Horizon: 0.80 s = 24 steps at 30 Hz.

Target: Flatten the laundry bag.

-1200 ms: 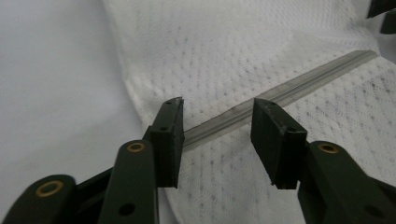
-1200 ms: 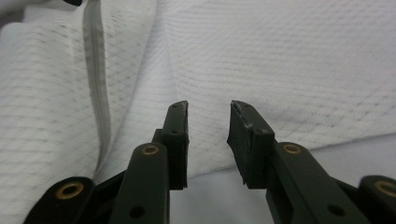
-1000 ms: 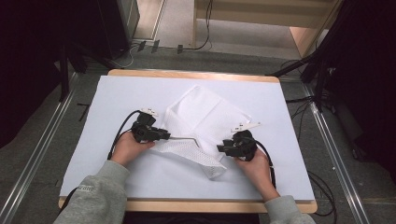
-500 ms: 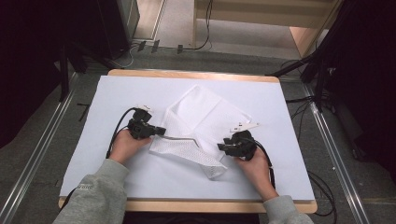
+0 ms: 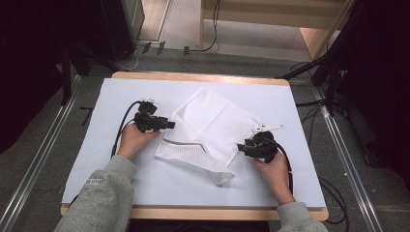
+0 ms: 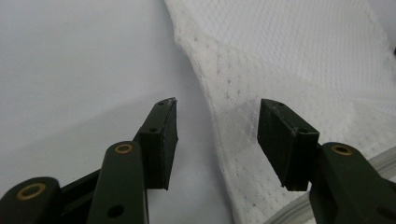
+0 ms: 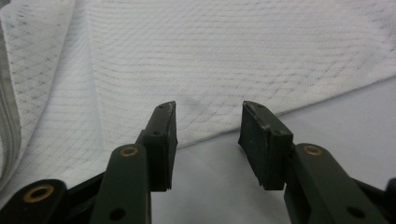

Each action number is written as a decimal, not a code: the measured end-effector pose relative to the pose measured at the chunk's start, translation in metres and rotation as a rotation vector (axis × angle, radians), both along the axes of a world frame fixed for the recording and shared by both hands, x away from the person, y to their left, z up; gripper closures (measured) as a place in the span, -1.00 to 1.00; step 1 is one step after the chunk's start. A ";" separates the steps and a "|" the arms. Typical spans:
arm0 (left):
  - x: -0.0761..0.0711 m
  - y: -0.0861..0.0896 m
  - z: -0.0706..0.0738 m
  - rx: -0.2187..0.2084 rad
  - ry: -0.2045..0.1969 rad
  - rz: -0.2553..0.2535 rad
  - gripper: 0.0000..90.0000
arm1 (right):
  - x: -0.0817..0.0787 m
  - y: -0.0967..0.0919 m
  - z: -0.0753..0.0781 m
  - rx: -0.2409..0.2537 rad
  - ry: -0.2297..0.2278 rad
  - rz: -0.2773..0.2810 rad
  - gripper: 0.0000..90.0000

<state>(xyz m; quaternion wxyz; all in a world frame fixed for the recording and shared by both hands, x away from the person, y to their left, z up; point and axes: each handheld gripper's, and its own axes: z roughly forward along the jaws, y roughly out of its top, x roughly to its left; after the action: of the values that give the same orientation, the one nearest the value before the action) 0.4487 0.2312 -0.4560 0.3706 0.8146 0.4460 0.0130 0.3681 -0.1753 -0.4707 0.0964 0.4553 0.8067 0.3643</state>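
Jaws of left gripper (image 5: 167, 124) just opening off mesh bag (image 5: 212, 125), right gripper (image 5: 243, 147) wide too, empty; between folds, next regrip bag edges.

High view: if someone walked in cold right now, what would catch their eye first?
The white mesh bag lying rumpled and partly folded in the middle of the pale table cover, with a grey zipper line near its front edge. Next, the two black grippers flanking it: the left gripper at the bag's left edge, the right gripper at its right edge, both with jaws open and gripping nothing.
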 end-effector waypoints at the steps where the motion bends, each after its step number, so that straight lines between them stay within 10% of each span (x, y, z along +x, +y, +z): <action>1: 0.000 -0.002 -0.001 0.006 -0.013 -0.008 0.10 | 0.000 0.001 -0.001 -0.002 0.005 -0.006 0.25; 13: -0.003 -0.015 -0.003 0.041 0.018 -0.055 0.99 | -0.006 0.017 -0.005 -0.049 -0.053 -0.005 0.01; 18: -0.003 -0.012 -0.001 0.033 0.046 -0.059 1.00 | -0.009 0.023 -0.004 -0.104 -0.071 -0.059 0.36; 24: -0.005 -0.006 0.005 0.022 0.062 -0.060 1.00 | -0.002 0.015 -0.003 -0.031 -0.014 -0.055 0.98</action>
<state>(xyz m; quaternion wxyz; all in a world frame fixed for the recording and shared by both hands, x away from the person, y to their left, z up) 0.4438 0.2249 -0.4515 0.3479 0.8317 0.4323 -0.0183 0.3661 -0.1603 -0.4736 0.1191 0.4731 0.7986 0.3524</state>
